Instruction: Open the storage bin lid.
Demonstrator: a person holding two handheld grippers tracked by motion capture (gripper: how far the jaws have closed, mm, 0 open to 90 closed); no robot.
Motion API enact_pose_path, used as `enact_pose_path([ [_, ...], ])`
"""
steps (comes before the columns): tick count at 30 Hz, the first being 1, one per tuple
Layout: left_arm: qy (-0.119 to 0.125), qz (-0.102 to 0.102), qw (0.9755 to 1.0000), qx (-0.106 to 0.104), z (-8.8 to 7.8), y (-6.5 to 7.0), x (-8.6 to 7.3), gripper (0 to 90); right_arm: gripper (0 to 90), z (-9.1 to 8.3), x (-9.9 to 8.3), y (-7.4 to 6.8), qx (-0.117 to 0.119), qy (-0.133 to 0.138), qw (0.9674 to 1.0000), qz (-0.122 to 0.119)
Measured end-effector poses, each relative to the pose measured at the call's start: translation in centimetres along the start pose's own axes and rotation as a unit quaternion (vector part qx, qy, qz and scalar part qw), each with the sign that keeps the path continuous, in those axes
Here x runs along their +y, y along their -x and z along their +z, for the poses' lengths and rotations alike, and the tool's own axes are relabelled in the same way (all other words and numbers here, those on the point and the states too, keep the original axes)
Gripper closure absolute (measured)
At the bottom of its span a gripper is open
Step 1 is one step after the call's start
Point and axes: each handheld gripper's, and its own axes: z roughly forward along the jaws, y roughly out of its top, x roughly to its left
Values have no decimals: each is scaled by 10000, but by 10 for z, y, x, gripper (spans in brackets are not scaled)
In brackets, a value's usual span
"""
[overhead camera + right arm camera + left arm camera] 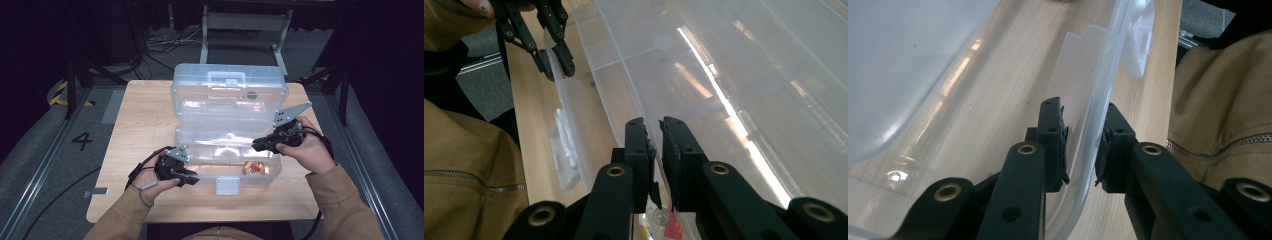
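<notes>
Astride box wall [1083, 130]: left tool [1082, 150].

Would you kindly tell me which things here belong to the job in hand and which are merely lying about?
In the job: clear plastic box, left gripper astride its front wall, right gripper, small red and gold item inside.
Lying about: cables, metal frame, floor mark "4".

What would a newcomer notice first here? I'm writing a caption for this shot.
A big clear plastic box stands open in the middle of the wooden table, lid up. The left gripper straddles its front wall, and the right gripper reaches in at its right end. A small red-and-yellow item lies inside, front right.
</notes>
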Motion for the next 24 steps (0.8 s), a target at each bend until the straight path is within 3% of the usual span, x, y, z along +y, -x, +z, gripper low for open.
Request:
enact_pose_path([
  [24,-1,5,10000,10,0,0,0,762,821,4,-8,-4,129,-2,9999,-36],
])
